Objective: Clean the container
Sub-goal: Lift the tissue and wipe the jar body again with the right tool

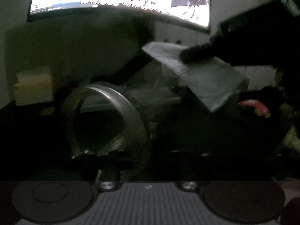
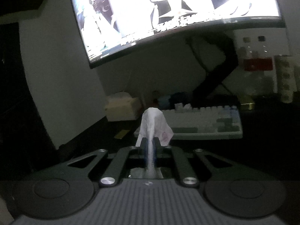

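In the left wrist view a clear glass jar (image 1: 116, 116) lies on its side, its open mouth facing left toward me. My left gripper (image 1: 148, 155) is closed around the jar's body; its fingers are lost in the dark. The right gripper (image 1: 189, 55) comes in from the upper right, shut on a white tissue (image 1: 202, 75) that hangs over the jar's far end. In the right wrist view my right gripper (image 2: 150, 142) is shut on the same tissue (image 2: 153, 125), which drapes over the fingertips. The jar does not show in that view.
A bright curved monitor (image 2: 168, 15) hangs above the dark desk. A white keyboard (image 2: 206, 123) lies behind the tissue, a pale box (image 2: 121, 108) at the left, bottles and a red-labelled container (image 2: 258, 63) at the right. A pink object (image 1: 256, 106) lies right of the jar.
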Demonstrator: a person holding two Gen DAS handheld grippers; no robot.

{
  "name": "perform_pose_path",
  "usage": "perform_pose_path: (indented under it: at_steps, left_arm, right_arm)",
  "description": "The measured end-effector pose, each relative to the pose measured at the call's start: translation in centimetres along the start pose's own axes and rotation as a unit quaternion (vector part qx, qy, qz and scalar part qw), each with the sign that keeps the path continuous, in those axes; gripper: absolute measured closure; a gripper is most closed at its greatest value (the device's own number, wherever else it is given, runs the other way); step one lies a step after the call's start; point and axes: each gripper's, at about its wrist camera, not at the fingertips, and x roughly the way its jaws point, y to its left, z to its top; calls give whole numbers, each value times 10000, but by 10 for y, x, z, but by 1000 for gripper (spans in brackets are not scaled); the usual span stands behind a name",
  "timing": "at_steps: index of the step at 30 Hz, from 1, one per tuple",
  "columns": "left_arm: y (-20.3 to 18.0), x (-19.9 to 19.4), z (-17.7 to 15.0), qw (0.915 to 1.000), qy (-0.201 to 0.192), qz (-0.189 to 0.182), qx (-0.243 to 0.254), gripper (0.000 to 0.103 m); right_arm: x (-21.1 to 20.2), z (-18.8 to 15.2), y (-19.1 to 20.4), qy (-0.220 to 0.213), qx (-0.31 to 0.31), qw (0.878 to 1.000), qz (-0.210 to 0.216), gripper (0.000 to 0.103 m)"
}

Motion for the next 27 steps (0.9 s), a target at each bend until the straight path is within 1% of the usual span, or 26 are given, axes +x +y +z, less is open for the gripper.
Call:
perform_pose_path:
  at_steps: [2, 3, 5, 6, 7, 9, 10, 12, 13, 14, 15, 19, 22, 24, 26, 27]
  left_arm:
    - [4, -5, 3, 9986, -85, -506, -145, 92]
    - [6, -8, 6, 9968, -94, -761, -218, 92]
    - [10, -12, 10, 9914, -92, -1266, -319, 95]
    - [7, -15, 12, 9887, -71, -1459, -324, 95]
    - [2, -17, 13, 9874, -26, -1559, -275, 95]
    - [-8, -22, 14, 9877, 41, -1562, -101, 94]
    - [-8, -22, 15, 9871, 80, -1597, -48, 92]
    - [-5, -19, 18, 9843, 235, -1745, -73, 86]
    - [-6, -17, 17, 9845, 333, -1719, -113, 75]
    - [-6, -14, 19, 9859, 436, -1609, -142, 65]
    - [-6, -11, 20, 9877, 508, -1473, -133, 66]
    - [-13, -17, 23, 9923, 535, -1116, -39, 65]
    - [-22, -19, 24, 9955, 515, -769, 224, 64]
    - [-26, -21, 26, 9961, 492, -628, 367, 59]
    - [-31, -22, 28, 9966, 466, -458, 509, 40]
    - [-32, -18, 23, 9965, 461, -391, 576, 39]
  right_arm:
    - [-6, -3, -5, 101, 140, 9998, 24, 95]
    - [-7, -5, -6, 181, 200, 9996, 113, 95]
    - [-8, -10, -9, 349, 317, 9984, 313, 95]
    - [-9, -12, -8, 400, 278, 9982, 351, 95]
    - [-11, -13, -5, 405, 202, 9984, 354, 95]
    - [-12, -13, 1, 401, 51, 9985, 379, 95]
    - [-12, -13, 3, 402, -6, 9983, 432, 95]
    - [-8, -9, 8, 433, -86, 9973, 580, 94]
    - [-5, -7, 10, 456, -125, 9967, 662, 94]
    - [-1, -6, 13, 477, -184, 9961, 714, 94]
    - [4, -5, 16, 517, -263, 9958, 702, 94]
    - [26, -11, 28, 701, -707, 9927, 683, 94]
    - [36, -14, 29, 614, -1010, 9912, 591, 94]
    - [45, -12, 26, 614, -1079, 9915, 393, 94]
    - [55, -9, 20, 611, -1100, 9920, 116, 94]
    - [59, -7, 17, 627, -1075, 9922, -29, 94]
